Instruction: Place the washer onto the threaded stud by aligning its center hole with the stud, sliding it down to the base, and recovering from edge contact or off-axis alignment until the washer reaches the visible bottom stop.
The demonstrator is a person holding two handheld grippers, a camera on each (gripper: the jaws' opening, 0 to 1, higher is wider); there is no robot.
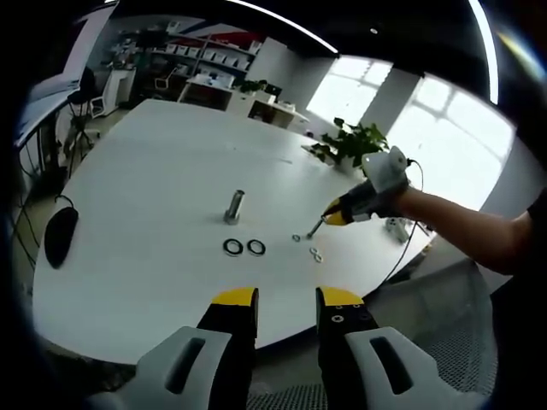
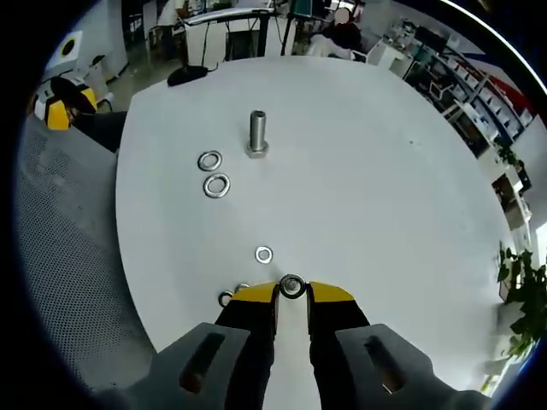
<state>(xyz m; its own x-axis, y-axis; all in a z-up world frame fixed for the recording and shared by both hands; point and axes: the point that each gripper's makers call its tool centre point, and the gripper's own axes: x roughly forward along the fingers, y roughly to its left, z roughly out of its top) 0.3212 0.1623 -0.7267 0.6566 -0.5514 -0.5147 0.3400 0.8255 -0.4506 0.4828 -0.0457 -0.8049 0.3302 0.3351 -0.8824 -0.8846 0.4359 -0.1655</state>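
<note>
Silvery ring-shaped washer (image 2: 292,286) sits pinched in right claw (image 2: 292,293).

Stud (image 2: 257,134) upright mid-table (image 2: 385,171); two washers (image 2: 213,173) just beside it; small washer (image 2: 264,254) apart.

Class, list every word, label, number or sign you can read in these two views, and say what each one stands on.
None can be read: the table, threaded stud, washers and both grippers carry no visible print.
Shelf boxes in the background: too small and blurred to read.
</note>
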